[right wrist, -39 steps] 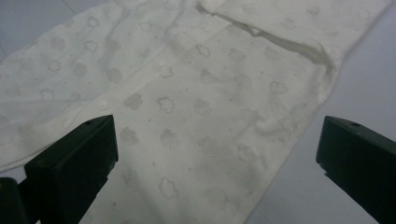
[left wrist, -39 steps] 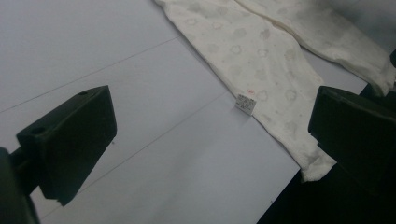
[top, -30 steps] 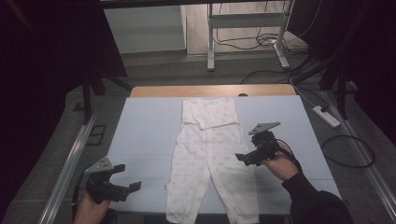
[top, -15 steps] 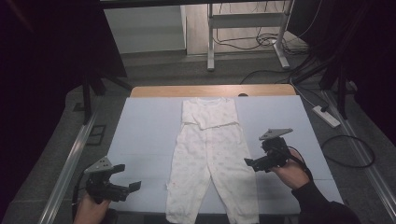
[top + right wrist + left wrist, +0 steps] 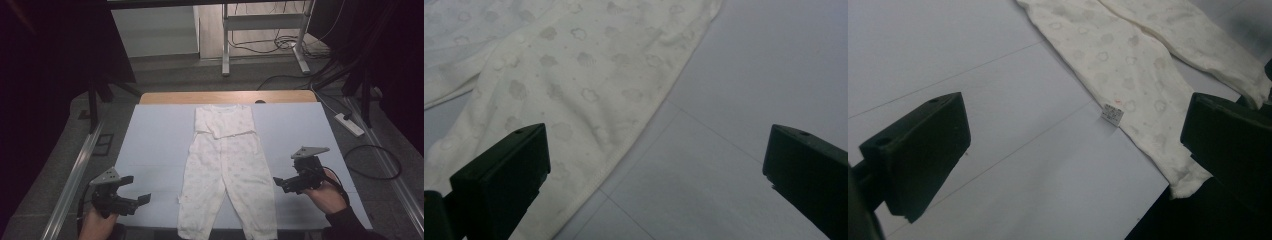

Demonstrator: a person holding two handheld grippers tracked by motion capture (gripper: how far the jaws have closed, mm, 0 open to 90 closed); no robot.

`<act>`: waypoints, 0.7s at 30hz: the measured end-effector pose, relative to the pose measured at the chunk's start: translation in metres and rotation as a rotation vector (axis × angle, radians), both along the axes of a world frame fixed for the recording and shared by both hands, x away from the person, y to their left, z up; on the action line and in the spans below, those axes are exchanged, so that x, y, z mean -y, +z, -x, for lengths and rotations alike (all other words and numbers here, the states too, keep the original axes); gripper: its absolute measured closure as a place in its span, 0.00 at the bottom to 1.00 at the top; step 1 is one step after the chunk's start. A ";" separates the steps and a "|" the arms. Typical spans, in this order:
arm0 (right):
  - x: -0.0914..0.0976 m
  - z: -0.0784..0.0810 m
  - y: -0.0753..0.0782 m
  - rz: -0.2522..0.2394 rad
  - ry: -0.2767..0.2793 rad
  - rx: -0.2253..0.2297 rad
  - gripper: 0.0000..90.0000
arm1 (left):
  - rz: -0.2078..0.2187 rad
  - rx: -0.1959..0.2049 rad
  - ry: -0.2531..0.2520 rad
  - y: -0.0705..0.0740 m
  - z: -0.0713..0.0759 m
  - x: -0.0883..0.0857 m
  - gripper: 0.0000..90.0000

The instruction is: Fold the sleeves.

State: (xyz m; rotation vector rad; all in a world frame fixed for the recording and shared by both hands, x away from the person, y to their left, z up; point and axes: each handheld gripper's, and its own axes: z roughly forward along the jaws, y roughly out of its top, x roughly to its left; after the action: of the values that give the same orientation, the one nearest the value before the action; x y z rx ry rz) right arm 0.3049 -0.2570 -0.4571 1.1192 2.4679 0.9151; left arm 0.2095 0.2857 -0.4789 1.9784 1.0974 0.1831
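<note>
1. While the white baby pyjama set [image 5: 226, 172] lies flat down the middle of the pale blue table cover [image 5: 155, 145], its top sits toward twelve o'clock and its two trouser legs run toward six o'clock.
2. At about eight o'clock from the garment, well apart from it, the left gripper [image 5: 131, 190] hovers over the near corner of the cover with its jaws spread wide and nothing between them.
3. In the left gripper view, a small white label [image 5: 1112, 114] sticks out from the seam of one trouser leg [image 5: 1128, 85], whose cuff reaches the cover's near edge.
4. At about four o'clock from the garment, the right gripper [image 5: 281, 184] is held just beside the outer edge of the nearer trouser leg, jaws wide apart and empty.
5. In the right gripper view, the cloud-printed fabric [image 5: 584, 75] lies toward ten o'clock, its hemmed edge running between the jaws over bare cover.
</note>
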 end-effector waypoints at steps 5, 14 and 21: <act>0.009 0.006 -0.001 0.002 -0.022 0.005 0.00 | 0.001 0.000 -0.001 0.000 0.000 0.000 0.00; 0.026 0.021 0.000 -0.005 -0.086 0.020 0.00 | 0.001 0.000 -0.003 0.000 0.000 0.000 0.00; 0.033 0.035 0.002 -0.010 -0.122 0.024 0.00 | 0.001 0.002 -0.004 0.000 0.000 0.000 0.00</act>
State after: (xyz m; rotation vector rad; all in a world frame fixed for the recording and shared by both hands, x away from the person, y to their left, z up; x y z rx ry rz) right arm 0.2695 -0.2898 -0.4550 1.2397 2.3494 0.9002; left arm 0.2099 0.2858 -0.4788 1.9783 1.0922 0.1824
